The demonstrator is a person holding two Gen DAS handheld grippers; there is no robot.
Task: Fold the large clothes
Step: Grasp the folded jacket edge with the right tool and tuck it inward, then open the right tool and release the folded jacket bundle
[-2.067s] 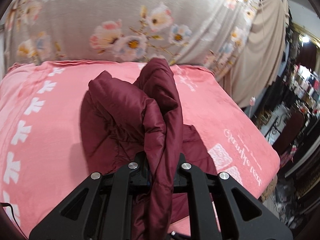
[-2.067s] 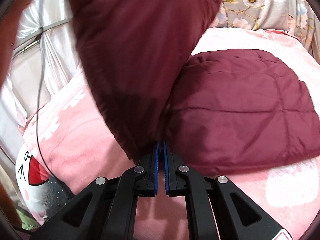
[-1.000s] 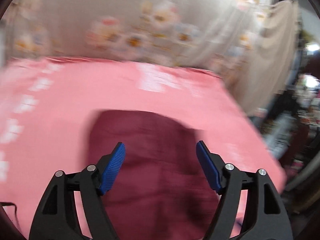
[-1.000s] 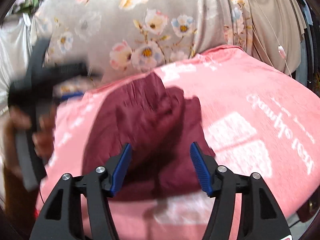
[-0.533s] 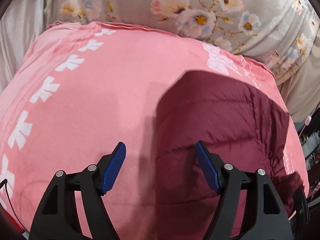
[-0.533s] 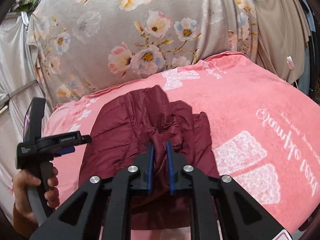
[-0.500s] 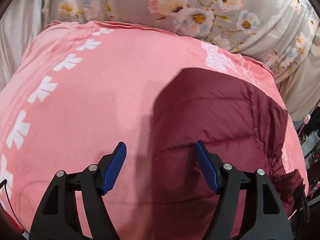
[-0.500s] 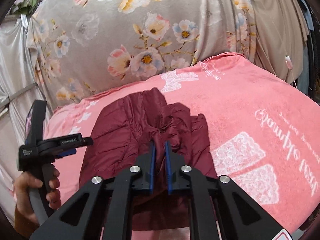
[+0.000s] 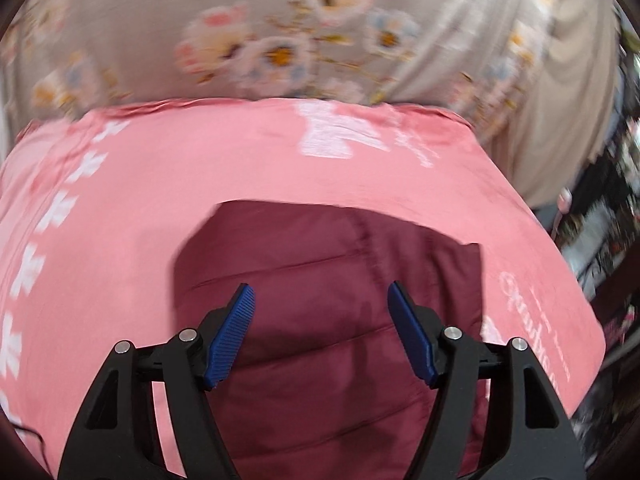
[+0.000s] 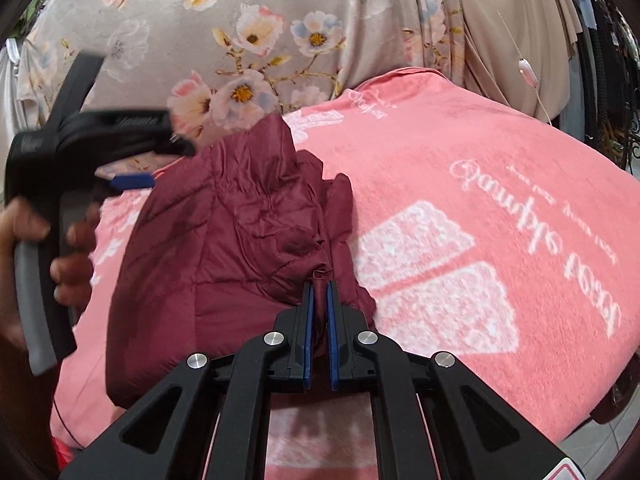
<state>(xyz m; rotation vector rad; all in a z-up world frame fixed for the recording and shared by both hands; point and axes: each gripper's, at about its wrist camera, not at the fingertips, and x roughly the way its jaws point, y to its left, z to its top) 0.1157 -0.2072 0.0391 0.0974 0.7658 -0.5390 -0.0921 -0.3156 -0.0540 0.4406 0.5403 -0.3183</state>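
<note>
In the left wrist view, the left gripper [image 9: 320, 334] hangs with its blue pads [image 9: 230, 336] spread wide, grasping nothing, above the maroon quilted jacket [image 9: 332, 280], which lies on the pink blanket [image 9: 160, 184] toward its right edge; a floral curtain [image 9: 280, 40] hangs behind. In the right wrist view, the right gripper [image 10: 319, 332] has its fingers pinched tight on a bunched fold of the jacket [image 10: 224, 240] near the blanket's [image 10: 500, 200] near edge, lifting a ridge of fabric.

Left gripper [image 9: 318, 300], jaws spread, above the maroon quilted jacket [image 9: 332, 280]; pink blanket [image 9: 160, 200] beyond.
</note>
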